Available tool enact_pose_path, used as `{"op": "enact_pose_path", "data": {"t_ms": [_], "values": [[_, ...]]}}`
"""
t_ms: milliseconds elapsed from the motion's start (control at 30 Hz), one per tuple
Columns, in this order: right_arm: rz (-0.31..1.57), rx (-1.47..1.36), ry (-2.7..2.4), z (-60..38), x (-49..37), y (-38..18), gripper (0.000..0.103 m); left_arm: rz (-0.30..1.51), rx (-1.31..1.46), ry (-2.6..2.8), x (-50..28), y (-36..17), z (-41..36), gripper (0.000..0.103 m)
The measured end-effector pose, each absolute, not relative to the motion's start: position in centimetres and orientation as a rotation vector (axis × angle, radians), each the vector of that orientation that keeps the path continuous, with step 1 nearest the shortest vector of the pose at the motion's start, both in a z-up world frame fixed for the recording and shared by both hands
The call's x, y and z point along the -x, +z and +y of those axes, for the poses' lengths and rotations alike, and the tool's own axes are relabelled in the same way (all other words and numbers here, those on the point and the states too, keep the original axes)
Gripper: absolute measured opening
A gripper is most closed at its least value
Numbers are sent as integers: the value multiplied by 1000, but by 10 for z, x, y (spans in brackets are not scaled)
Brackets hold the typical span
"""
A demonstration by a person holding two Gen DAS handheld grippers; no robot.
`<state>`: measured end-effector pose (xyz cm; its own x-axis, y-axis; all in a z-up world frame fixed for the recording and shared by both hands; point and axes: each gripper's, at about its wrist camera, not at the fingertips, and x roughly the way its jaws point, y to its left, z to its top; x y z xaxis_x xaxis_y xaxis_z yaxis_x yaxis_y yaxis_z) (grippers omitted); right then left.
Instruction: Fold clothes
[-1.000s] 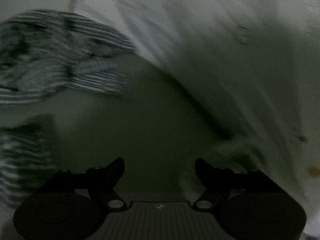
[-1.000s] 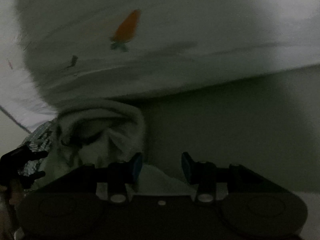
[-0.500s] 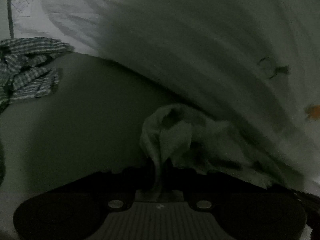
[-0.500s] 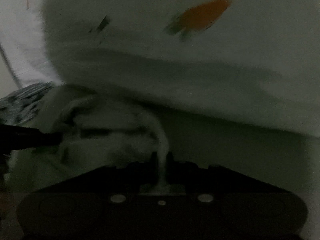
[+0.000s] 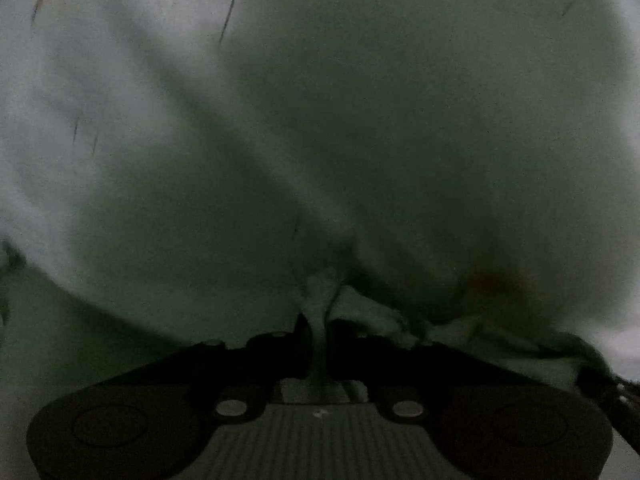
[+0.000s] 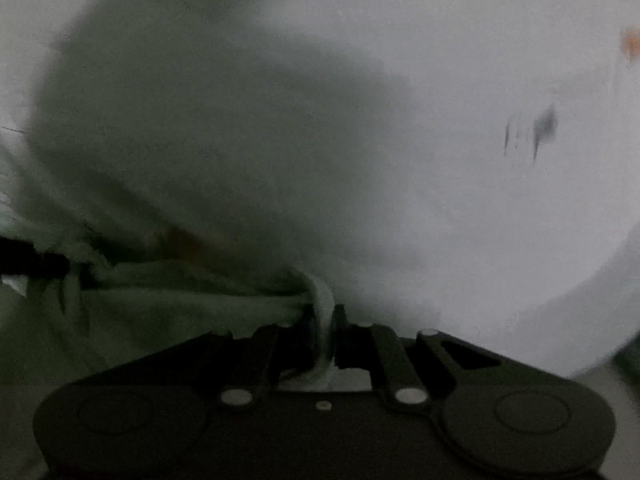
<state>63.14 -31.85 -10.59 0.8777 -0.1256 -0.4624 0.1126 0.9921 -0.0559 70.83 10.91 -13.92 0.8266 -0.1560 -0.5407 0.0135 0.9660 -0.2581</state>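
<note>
A white garment (image 5: 280, 128) with small orange and dark prints fills the left wrist view, blurred and dim. My left gripper (image 5: 318, 332) has a bunched edge of it pinched between its jaws, which are opening slightly. In the right wrist view the same white garment (image 6: 440, 160) hangs in front, and my right gripper (image 6: 322, 320) pinches a rolled fold of it, its jaws also easing open. The hem runs taut between the two grippers. The left gripper's dark fingertip (image 6: 32, 262) shows at the left edge of the right wrist view.
A dull grey-green surface (image 5: 80, 340) shows below the cloth at the lower left of the left wrist view. A strip of the same surface (image 6: 624, 384) appears at the lower right of the right wrist view. The cloth hides everything else.
Both grippers went from open to shut on the garment's edge and rose with it. The cloth now fills both views, and the checked fabric has left the left wrist view.
</note>
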Motion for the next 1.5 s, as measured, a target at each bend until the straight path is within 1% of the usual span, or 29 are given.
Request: {"op": "enact_pose_path", "data": {"t_ms": [33,67,100,133,167,200,267,300,400,467,567,633,667,700,800,833,867,933,1000,1033,1100,1233,1400,1500], "values": [[541,3,-117,-325,-639,-116,17,644,266,-87,-708,-150,110,17],[591,-17,-111,-330,-641,-124,21,696,282,-82,-708,-160,111,23],[609,-44,-116,-337,-636,-128,24,722,294,-76,-699,-165,114,31],[589,-81,-120,-345,-622,-126,34,719,294,-74,-687,-165,116,36],[569,-119,-124,-353,-609,-125,49,702,283,-75,-672,-162,121,44],[550,-154,-130,-361,-594,-123,55,691,271,-73,-661,-158,127,56],[529,-209,-160,-376,-557,-119,56,689,271,-59,-621,-150,134,68],[525,-234,-175,-383,-538,-118,56,700,268,-78,-609,-145,135,68],[615,-235,-232,-396,-479,-125,56,747,172,-91,-549,-138,130,69],[674,-220,-260,-412,-435,-128,56,796,128,-71,-507,-139,113,70],[796,-230,-289,-429,-374,-144,57,907,187,-57,-445,-151,99,71],[839,-237,-283,-431,-344,-151,57,954,216,-50,-411,-158,88,71],[849,-240,-272,-435,-329,-152,60,974,223,-49,-395,-162,81,72],[862,-241,-263,-438,-317,-154,63,988,217,-47,-380,-169,72,76],[892,-245,-256,-455,-290,-160,63,1023,197,-38,-348,-187,54,83],[886,-243,-259,-464,-282,-161,63,1002,176,-23,-340,-190,48,85],[881,-241,-265,-473,-274,-163,63,976,145,-12,-334,-192,42,88],[875,-253,-314,-496,-265,-165,63,986,59,13,-332,-196,27,89],[854,-299,-370,-522,-254,-162,65,1008,-18,38,-339,-199,16,94],[834,-328,-393,-536,-251,-161,66,1017,2,51,-342,-200,17,96],[804,-345,-439,-556,-254,-163,66,1031,27,68,-347,-202,19,103],[698,-252,-593,-590,-255,-166,66,1044,22,73,-351,-205,21,103],[698,-223,-717,-633,-266,-175,67,1059,19,77,-345,-203,16,103],[699,-244,-774,-649,-263,-183,73,1061,18,74,-347,-204,16,103]]}}
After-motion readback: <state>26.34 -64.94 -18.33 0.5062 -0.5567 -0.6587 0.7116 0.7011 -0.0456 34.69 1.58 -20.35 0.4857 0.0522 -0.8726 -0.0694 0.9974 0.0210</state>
